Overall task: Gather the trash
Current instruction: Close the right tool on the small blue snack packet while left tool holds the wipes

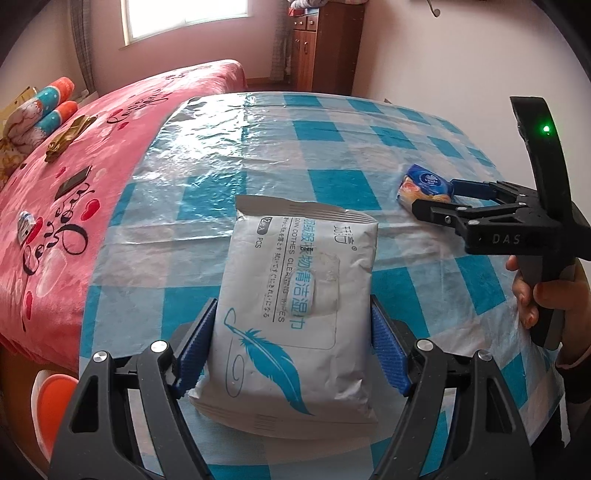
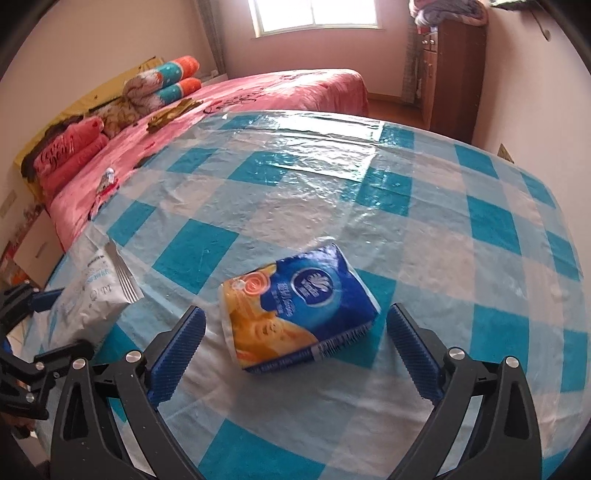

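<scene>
Left gripper (image 1: 291, 347): clenched on wipes pack (image 1: 295, 295), lifting it for disposal.
Right gripper (image 2: 295, 350): released, straddling tissue packet (image 2: 299, 306) right of the wipes pack.

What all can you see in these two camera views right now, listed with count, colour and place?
wet wipes pack: one, white with blue feather, on table between left pads
tissue packet: one, blue and orange, on table between open right pads, untouched
tablecloth: one, blue-white check under clear plastic, over table
bed: one, pink cover, beside table
bolster pillows: two, orange and teal, on bed
cabinet: one, brown wood, far wall
window: one, bright, far wall
left hand-held gripper: one, black, blue pads
right hand-held gripper: one, black, blue pads
hand: one, on right handle
</scene>
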Action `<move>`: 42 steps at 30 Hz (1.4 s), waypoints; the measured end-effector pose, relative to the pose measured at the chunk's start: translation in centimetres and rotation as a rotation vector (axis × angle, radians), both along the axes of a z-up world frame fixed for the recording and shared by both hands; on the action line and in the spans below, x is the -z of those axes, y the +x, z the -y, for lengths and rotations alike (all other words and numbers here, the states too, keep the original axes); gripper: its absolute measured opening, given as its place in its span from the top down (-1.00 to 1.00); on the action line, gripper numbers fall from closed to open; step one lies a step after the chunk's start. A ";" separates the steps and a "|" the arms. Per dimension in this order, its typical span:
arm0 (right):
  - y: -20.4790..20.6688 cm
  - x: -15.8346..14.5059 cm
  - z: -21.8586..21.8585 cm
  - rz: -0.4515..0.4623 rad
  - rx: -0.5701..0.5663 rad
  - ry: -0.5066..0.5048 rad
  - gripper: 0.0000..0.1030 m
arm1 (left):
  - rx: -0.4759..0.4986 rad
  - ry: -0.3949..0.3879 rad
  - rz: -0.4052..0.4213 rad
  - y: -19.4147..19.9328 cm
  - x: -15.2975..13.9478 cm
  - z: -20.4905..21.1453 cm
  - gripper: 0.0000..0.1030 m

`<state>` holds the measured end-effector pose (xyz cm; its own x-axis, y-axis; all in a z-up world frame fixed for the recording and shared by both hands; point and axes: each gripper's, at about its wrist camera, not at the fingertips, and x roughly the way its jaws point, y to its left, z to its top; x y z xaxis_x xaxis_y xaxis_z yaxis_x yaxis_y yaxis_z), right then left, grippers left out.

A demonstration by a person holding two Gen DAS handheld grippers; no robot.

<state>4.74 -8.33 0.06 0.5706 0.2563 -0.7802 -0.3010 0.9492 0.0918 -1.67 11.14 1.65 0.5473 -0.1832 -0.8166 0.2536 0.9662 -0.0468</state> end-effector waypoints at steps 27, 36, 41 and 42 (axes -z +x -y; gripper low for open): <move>-0.2 0.2 -1.8 0.028 -0.019 -0.090 -0.52 | -0.055 0.026 0.014 -1.5 0.0 -1.3 -0.51; -1.9 0.1 -1.7 0.032 0.023 -0.085 -0.40 | -0.059 0.032 0.017 -2.5 0.0 -1.7 -0.51; -3.2 -0.1 -1.7 0.044 0.043 -0.085 -0.25 | -0.059 0.033 0.017 -2.7 0.0 -1.8 -0.51; -3.4 -0.1 -1.7 0.047 0.045 -0.084 -0.24 | -0.059 0.033 0.018 -2.8 0.0 -1.8 -0.51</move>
